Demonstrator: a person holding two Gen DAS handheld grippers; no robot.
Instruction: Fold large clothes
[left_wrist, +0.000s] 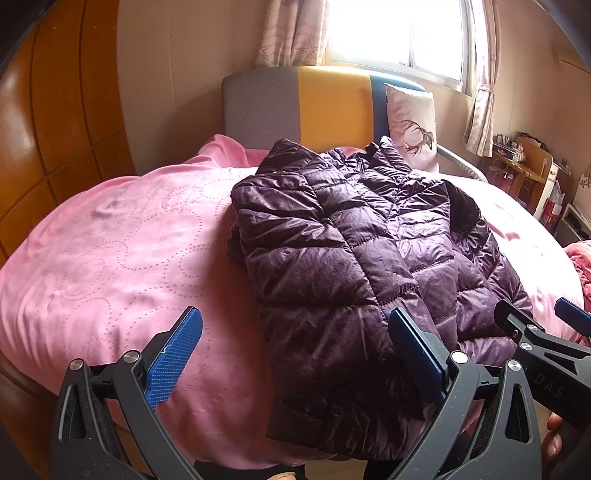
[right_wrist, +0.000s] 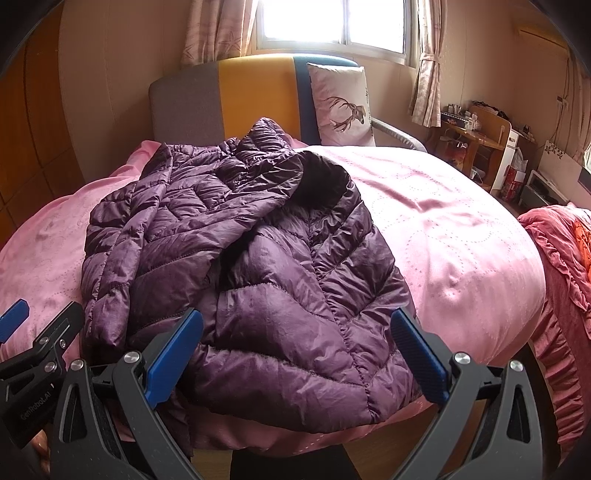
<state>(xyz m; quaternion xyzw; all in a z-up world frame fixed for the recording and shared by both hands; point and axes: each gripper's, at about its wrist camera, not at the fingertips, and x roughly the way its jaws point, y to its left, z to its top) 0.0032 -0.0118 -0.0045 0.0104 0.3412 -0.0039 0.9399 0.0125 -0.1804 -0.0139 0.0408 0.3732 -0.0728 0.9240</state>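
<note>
Jacket (right_wrist: 243, 243) of puffy, slick quilting lies on the bed (left_wrist: 110, 240) just ahead of both grippers, left (left_wrist: 295, 354) and right (right_wrist: 295, 354), fingers spread empty; likely light, floppy and slippery, best pinched at the hem beneath the fingertips.

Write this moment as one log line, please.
jacket: partly folded on bed | left gripper: open | right gripper: open | neither holds anything

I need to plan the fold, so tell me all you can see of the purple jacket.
The purple jacket is a glossy quilted puffer with stitched channels. It lies crumpled on the pink bedspread, partly folded over itself, dark lining showing at an opening, hem hanging over the near bed edge. Both open grippers, left and right, hover before it, apparently not touching it.
</note>
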